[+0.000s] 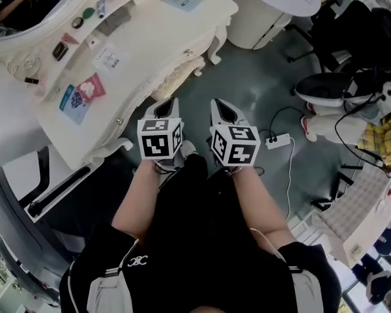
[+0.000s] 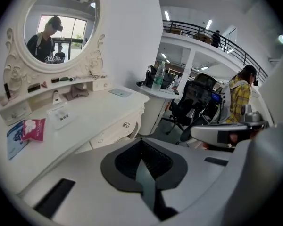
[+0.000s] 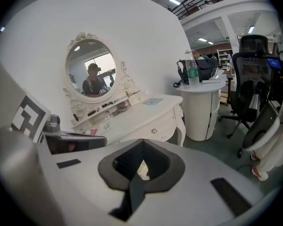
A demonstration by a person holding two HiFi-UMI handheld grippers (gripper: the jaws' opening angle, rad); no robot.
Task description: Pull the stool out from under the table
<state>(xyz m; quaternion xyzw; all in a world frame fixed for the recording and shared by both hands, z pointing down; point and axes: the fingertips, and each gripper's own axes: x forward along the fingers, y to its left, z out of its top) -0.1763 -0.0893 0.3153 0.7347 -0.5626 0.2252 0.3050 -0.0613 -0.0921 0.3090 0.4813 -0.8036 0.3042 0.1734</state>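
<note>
I saw the stool (image 1: 176, 77) mostly hidden under the table (image 1: 146, 36), only its tufted edge showing, while my left gripper (image 1: 165, 107) and right gripper (image 1: 224, 109) hung near the table's front, both clenched on nothing.

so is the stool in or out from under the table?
In: the head view shows the stool tucked under the table, only its quilted edge poking past the front.

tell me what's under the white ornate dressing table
A cream tufted stool shows at the edge of the white ornate dressing table, tucked beneath it. The tabletop covers most of its seat and its legs.
</note>
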